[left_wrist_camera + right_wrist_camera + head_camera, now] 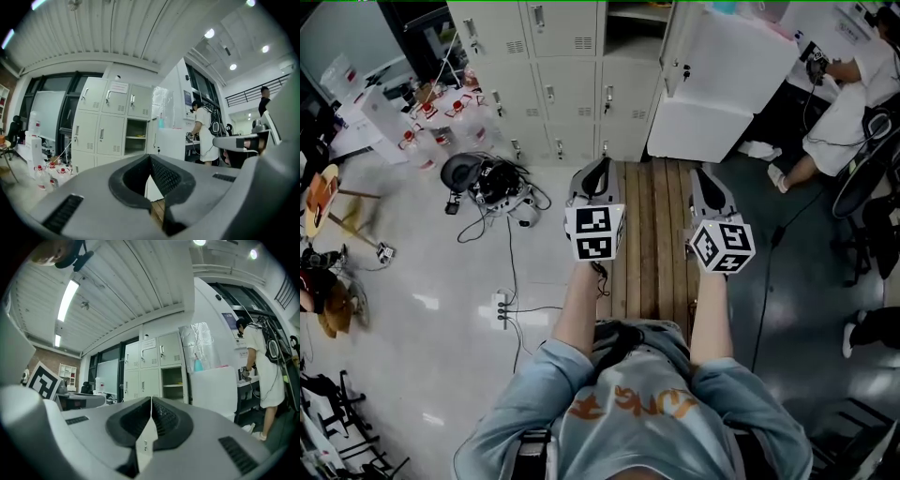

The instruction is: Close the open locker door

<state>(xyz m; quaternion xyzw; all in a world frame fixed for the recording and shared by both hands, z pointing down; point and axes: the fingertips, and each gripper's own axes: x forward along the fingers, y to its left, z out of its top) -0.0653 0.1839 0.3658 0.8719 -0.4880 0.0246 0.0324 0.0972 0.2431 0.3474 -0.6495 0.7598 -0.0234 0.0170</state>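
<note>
A bank of pale grey lockers (553,66) stands ahead of me. One compartment (636,17) is open, and its door (678,47) is swung out toward me at the right. The left gripper view shows the open compartment (137,136) with a shelf inside. In the right gripper view the open compartment (172,383) is just right of centre. My left gripper (598,169) and right gripper (704,178) are held level side by side, well short of the lockers. Both are shut with nothing between the jaws, as the left gripper (150,157) and right gripper (151,400) show in their own views.
A large white cabinet (722,94) stands right of the open door. A wooden plank strip (652,244) runs along the floor under the grippers. Cables and gear (492,183) and bottles (431,131) lie to the left. A person (853,94) sits at the far right.
</note>
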